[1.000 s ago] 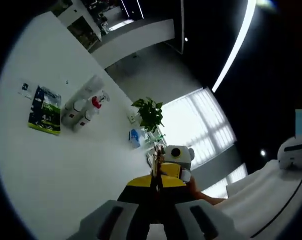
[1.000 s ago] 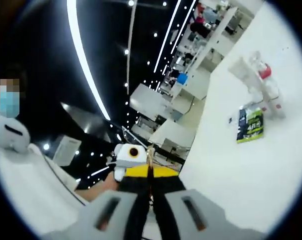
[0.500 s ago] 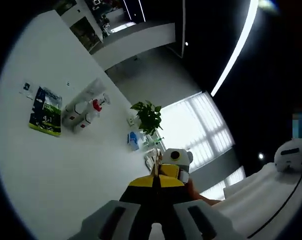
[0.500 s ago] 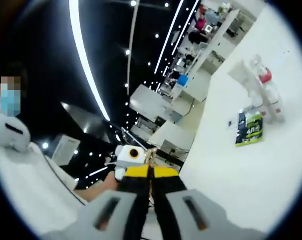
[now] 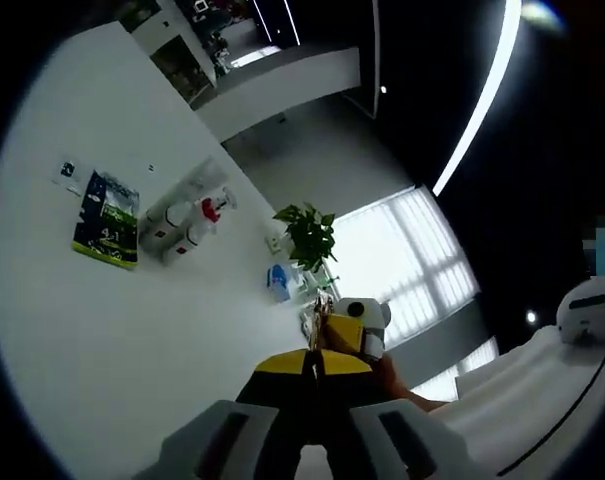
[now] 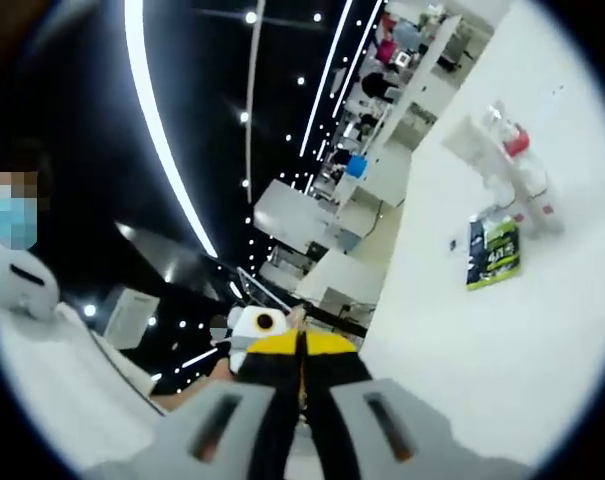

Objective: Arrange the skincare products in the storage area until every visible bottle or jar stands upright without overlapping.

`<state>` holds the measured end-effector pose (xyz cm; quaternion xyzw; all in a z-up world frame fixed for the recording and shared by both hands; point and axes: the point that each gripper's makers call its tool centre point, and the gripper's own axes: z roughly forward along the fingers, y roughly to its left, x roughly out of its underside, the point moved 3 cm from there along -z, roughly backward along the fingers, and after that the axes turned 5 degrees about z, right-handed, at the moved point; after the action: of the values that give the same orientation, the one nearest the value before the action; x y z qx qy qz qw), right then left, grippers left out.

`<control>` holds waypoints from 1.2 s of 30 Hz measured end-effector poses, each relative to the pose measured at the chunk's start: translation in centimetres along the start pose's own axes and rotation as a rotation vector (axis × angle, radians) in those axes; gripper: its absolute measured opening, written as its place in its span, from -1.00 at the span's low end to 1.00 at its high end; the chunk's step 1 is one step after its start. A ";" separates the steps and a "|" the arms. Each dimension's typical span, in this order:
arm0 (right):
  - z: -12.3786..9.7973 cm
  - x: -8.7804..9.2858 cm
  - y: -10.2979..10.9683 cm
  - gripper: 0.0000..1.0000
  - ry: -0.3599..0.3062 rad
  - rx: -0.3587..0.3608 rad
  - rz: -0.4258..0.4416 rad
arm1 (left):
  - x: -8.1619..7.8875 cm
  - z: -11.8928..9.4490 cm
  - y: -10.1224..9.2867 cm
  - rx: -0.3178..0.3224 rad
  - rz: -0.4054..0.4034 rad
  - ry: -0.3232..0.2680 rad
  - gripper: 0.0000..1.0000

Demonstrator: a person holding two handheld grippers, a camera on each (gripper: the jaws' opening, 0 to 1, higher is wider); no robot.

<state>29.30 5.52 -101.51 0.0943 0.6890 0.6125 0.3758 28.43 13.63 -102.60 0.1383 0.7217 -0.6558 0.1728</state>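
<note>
On the white table (image 5: 102, 340) lies a flat green and dark sachet (image 5: 107, 220). Beside it several white bottles (image 5: 182, 222) lie on their sides close together, one with a red cap (image 5: 210, 210). My left gripper (image 5: 313, 362) is held up away from them, its yellow and black jaws shut with nothing between them. The same sachet (image 6: 494, 252) and white bottles (image 6: 502, 170) appear at the right in the right gripper view. My right gripper (image 6: 302, 345) is shut and empty too, far from the products. The two grippers point at each other, tips close.
A green potted plant (image 5: 307, 232) and a small blue item (image 5: 279, 282) stand at the table's far edge. Shelves and desks (image 6: 402, 70) fill the room behind. A person stands at the left (image 6: 22, 290) of the right gripper view.
Both views have shifted slightly with the hands. The sachet and bottles have not moved, and both grippers stay shut.
</note>
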 end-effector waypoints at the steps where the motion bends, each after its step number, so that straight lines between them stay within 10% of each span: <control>1: 0.0 0.0 -0.1 -1.00 0.001 0.003 -0.003 | 0.0 0.0 0.0 0.000 0.001 -0.004 -0.97; 18: -2.3 -1.0 -1.9 -0.55 -0.062 0.137 -0.079 | -2.1 -2.7 4.7 -0.088 -0.067 -0.038 -1.00; 28: -4.5 2.2 -4.1 -0.40 0.035 0.326 -0.142 | -4.5 -4.6 10.9 -0.200 -0.120 -0.039 -1.00; 36: -6.2 5.3 -5.6 -0.68 0.171 0.461 -0.193 | -6.5 -5.2 15.6 -0.276 -0.168 -0.058 -1.00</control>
<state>23.51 2.58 -109.02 0.0590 0.8453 0.4064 0.3417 40.61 20.60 -113.36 0.0335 0.8088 -0.5662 0.1553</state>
